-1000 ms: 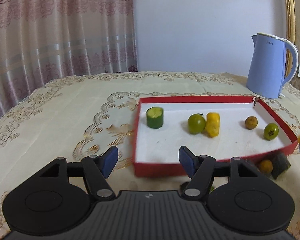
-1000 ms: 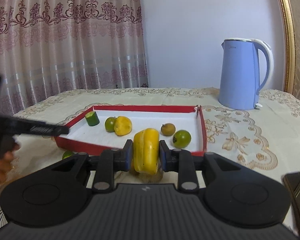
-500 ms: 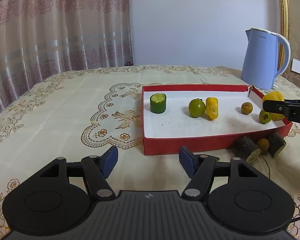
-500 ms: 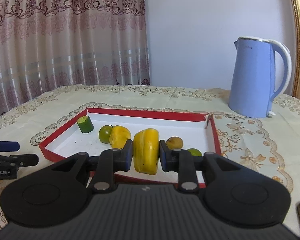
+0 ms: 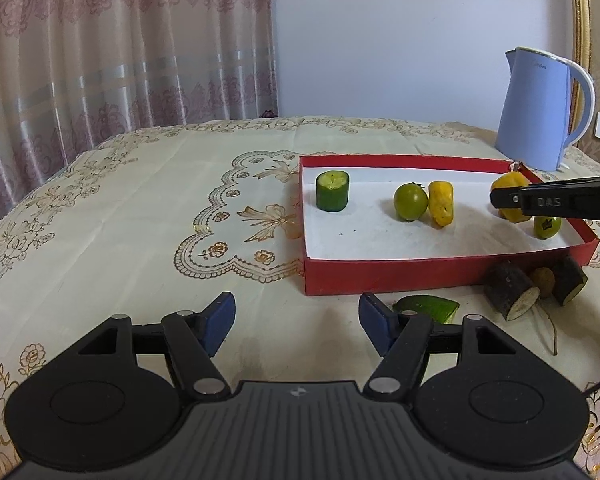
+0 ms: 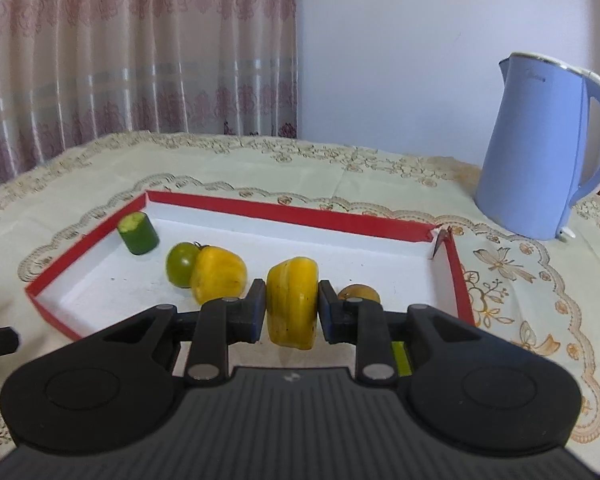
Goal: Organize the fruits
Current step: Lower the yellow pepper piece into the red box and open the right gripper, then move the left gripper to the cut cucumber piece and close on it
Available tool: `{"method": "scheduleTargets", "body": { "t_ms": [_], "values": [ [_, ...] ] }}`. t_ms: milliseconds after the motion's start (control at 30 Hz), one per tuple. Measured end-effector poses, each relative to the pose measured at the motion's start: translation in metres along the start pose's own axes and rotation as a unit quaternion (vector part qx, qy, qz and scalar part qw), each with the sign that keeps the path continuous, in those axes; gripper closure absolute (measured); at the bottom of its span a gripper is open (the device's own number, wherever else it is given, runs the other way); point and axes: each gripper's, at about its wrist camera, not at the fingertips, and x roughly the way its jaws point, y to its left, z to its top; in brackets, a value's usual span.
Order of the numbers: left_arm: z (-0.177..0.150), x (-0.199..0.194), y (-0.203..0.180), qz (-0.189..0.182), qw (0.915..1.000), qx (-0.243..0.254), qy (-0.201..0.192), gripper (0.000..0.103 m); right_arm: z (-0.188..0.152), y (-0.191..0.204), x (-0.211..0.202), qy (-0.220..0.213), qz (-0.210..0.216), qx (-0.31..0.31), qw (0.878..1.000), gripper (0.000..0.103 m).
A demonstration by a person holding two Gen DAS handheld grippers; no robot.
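A red tray (image 5: 384, 278) with a white floor (image 6: 100, 280) holds a green cucumber piece (image 5: 332, 191) (image 6: 137, 233), a green tomato (image 5: 410, 201) (image 6: 182, 264), a yellow pepper piece (image 5: 441, 203) (image 6: 218, 274), a small brown fruit (image 6: 360, 291) and a small green fruit (image 5: 546, 226). My right gripper (image 6: 292, 312) is shut on a yellow pepper (image 6: 292, 300) (image 5: 510, 184) held over the tray's right part. My left gripper (image 5: 297, 320) is open and empty, in front of the tray.
A blue kettle (image 5: 538, 110) (image 6: 540, 148) stands behind the tray's right corner. On the cloth in front of the tray lie a green slice (image 5: 428, 306), two dark cut pieces (image 5: 510, 294) and a small brown fruit (image 5: 543, 278). A curtain hangs behind the table.
My right gripper has carried the yellow pepper forward over the tray. My left gripper has drawn back from the tray and stays open.
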Motion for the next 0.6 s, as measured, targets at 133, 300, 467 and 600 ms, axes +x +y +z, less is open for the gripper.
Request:
{"method": "scheduleTargets", "body": {
  "t_ms": [133,300,467,600],
  "values": [
    [0.000,-0.001,0.002,0.005,1.0000,0.001,0.001,0.034,0.000,0.003,0.015,0.012,-0.006,-0.010,1.000,0.076],
    [0.000,-0.004,0.004,0.002,1.0000,0.000,-0.002,0.034,-0.004,0.003,-0.007,-0.021,-0.017,-0.006,1.000,0.039],
    [-0.001,-0.006,0.002,-0.009,0.9999,-0.003,-0.007,0.034,-0.026,0.004,-0.066,-0.081,-0.034,0.017,0.996,0.007],
    [-0.002,-0.007,-0.008,-0.016,0.9998,0.007,-0.010,0.034,-0.055,0.006,-0.103,-0.093,-0.055,0.043,0.993,0.000]
  ]
}}
